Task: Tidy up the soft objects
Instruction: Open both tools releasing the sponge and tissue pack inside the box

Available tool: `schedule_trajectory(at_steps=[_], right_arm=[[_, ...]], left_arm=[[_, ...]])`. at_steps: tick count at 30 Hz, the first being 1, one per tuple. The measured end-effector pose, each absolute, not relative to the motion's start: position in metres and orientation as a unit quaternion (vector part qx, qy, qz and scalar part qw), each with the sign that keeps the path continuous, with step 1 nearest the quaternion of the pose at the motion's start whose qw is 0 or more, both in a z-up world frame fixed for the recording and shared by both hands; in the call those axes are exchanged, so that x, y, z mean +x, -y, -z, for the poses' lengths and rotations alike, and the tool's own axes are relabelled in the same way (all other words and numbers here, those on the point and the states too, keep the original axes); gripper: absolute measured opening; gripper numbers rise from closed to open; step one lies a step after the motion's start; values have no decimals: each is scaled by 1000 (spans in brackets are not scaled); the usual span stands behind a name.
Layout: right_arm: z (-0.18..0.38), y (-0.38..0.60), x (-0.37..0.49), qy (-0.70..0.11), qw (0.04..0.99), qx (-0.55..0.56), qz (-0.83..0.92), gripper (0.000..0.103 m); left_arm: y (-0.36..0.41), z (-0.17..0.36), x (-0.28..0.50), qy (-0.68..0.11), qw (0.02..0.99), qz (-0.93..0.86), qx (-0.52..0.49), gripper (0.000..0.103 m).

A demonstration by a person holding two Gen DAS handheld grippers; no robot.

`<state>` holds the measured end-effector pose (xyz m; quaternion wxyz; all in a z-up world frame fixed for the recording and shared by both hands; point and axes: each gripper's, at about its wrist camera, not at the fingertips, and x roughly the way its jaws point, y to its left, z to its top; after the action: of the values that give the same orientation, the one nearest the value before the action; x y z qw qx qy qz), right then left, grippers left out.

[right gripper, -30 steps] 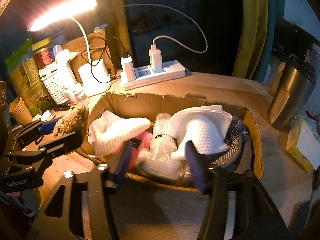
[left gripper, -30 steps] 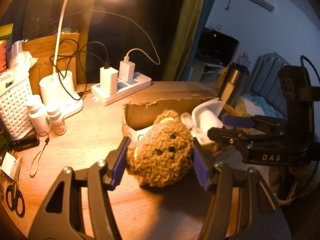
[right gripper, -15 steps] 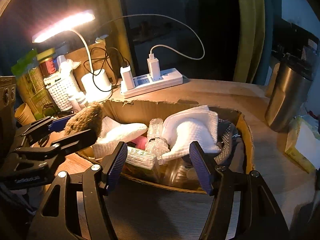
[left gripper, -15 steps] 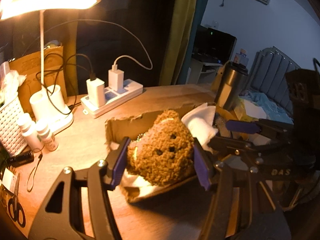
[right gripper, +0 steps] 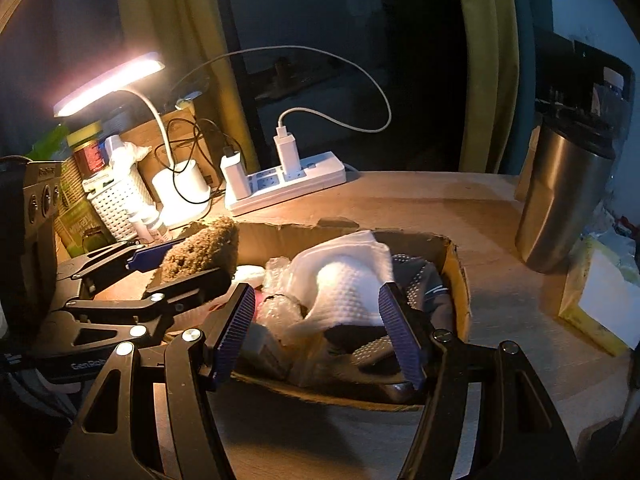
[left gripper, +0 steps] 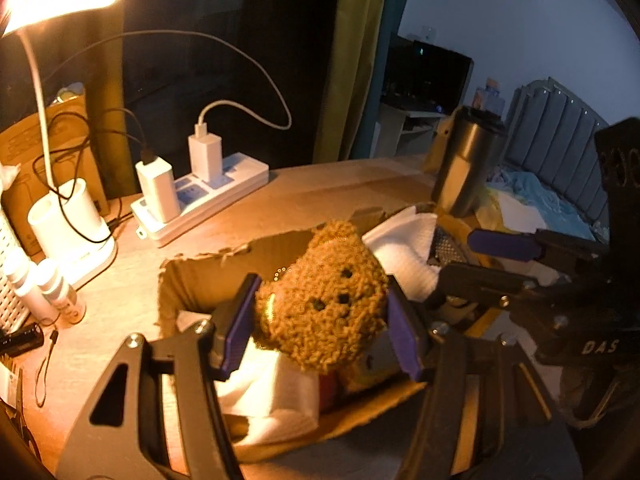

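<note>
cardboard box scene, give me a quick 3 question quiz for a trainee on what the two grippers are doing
1. True or false: the left gripper is shut on the brown teddy bear.
2. Multiple choice: the bear is (A) flat on the desk, (B) held over the cardboard box, (C) beside the steel tumbler.
3. Fill in: the right gripper is ____ over the white cloth, holding nothing.

Key: 1 true; 2 B; 3 open
</note>
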<state>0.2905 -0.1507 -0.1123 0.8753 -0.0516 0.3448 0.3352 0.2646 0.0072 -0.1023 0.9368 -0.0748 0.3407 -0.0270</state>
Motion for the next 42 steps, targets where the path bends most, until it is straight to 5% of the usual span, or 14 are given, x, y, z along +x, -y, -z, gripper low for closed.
schedule_trajectory(at_steps=[20,42], right_arm=[[118,160,303,-353,877,-39,-325,68],[75,155,229,-308,895,-57,-319,68]], left_arm=[[-11,94,257,-330,940,17,-85,91],[-15,40,169,-254,962,24,-96,93]])
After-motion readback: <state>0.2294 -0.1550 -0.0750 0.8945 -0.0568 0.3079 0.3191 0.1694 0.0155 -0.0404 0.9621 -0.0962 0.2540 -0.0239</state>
